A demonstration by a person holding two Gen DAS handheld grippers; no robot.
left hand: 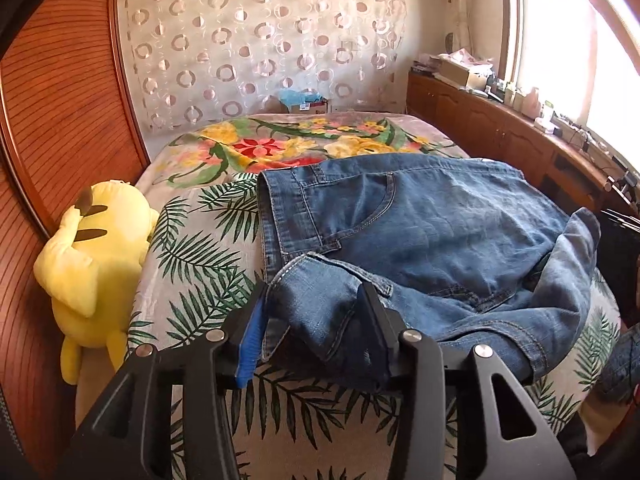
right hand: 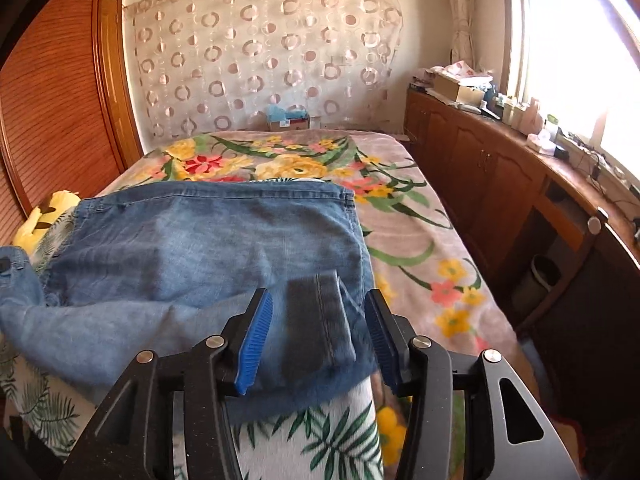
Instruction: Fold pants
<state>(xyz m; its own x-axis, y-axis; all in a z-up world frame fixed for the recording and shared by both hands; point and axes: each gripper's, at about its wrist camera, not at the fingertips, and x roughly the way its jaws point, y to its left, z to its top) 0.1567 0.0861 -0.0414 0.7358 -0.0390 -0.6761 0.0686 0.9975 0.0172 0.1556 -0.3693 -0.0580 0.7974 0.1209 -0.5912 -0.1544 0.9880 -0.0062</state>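
Pants [left hand: 420, 232] hem betw. both open grippers; unpinched

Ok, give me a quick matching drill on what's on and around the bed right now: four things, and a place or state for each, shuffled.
Things:
1. jeans
2. yellow plush toy
3. left gripper
4. wooden cabinets

Places or states:
A. under the window, along the bed's right side
B. jaws apart, denim fold between them
C. at the bed's left edge, beside the wooden door
D. lying on the leaf-print cover

Pairs: 1-D, 2-C, 3-B, 4-A
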